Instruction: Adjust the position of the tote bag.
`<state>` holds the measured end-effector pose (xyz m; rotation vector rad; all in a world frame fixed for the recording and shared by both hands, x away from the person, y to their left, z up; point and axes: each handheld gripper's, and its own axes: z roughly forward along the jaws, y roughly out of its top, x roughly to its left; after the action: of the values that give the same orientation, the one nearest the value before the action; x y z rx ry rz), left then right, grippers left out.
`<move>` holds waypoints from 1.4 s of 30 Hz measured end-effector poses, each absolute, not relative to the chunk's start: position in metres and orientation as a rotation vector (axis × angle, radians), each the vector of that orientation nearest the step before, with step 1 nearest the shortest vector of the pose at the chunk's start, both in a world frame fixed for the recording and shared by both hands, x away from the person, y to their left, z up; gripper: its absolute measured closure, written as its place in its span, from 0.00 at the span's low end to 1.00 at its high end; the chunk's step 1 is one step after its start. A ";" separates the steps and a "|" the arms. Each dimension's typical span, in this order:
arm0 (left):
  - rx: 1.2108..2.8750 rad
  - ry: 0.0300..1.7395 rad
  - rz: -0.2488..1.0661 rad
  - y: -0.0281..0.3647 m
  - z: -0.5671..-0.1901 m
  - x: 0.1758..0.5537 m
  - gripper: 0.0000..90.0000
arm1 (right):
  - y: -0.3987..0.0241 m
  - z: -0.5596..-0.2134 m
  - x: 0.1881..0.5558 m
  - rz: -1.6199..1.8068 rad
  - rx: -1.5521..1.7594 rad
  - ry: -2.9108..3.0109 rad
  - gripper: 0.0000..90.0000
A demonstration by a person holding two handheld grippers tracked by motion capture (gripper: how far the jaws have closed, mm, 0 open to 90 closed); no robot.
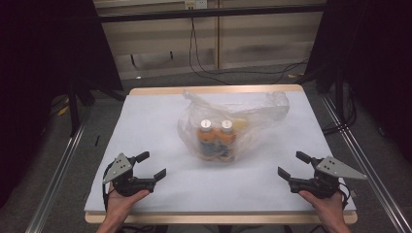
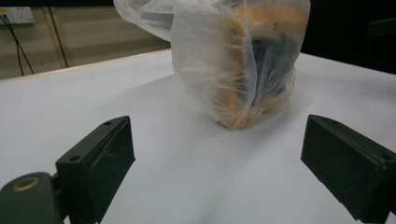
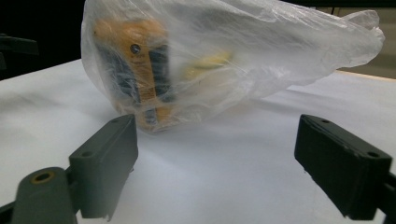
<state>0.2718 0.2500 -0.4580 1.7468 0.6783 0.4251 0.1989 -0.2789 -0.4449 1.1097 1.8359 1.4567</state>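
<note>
High view overhead; gripper views low, sharing bag (image 1: pixel 228 126)

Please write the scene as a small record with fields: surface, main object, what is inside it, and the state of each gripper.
surface: white table
main object: clear plastic bag, lying mid-table
contents: two orange bottles with white caps, side by side; something yellow behind them, unclear
left gripper: open, holds nothing, apart from the bag
right gripper: open, holds nothing, apart from the bag
</note>
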 end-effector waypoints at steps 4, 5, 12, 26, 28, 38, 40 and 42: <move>1.747 0.676 0.409 0.251 -0.457 0.271 0.14 | -0.279 -0.446 0.200 1.444 1.119 1.859 0.20; 1.756 0.681 0.407 0.252 -0.457 0.271 0.15 | -0.280 -0.446 0.200 1.446 1.126 1.870 0.22; 1.768 0.699 0.369 0.254 -0.459 0.273 0.23 | -0.283 -0.446 0.205 1.456 1.176 1.928 0.38; 1.791 0.668 0.339 0.247 -0.455 0.271 0.37 | -0.276 -0.442 0.213 1.467 1.138 2.050 0.56; 1.798 0.655 0.336 0.245 -0.454 0.272 0.39 | -0.275 -0.442 0.216 1.481 1.150 2.063 0.59; 1.799 0.650 0.286 0.233 -0.444 0.281 0.41 | -0.282 -0.434 0.230 1.453 1.139 2.083 0.57; 1.800 0.644 0.288 0.231 -0.441 0.285 0.42 | -0.286 -0.431 0.234 1.463 1.144 2.073 0.56; 1.808 0.635 0.292 0.230 -0.437 0.289 0.42 | -0.289 -0.429 0.237 1.460 1.151 2.062 0.55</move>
<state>0.2886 0.2304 -0.4373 1.8082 0.6355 0.2915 0.2371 -0.2890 -0.4292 1.1513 2.0623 1.4605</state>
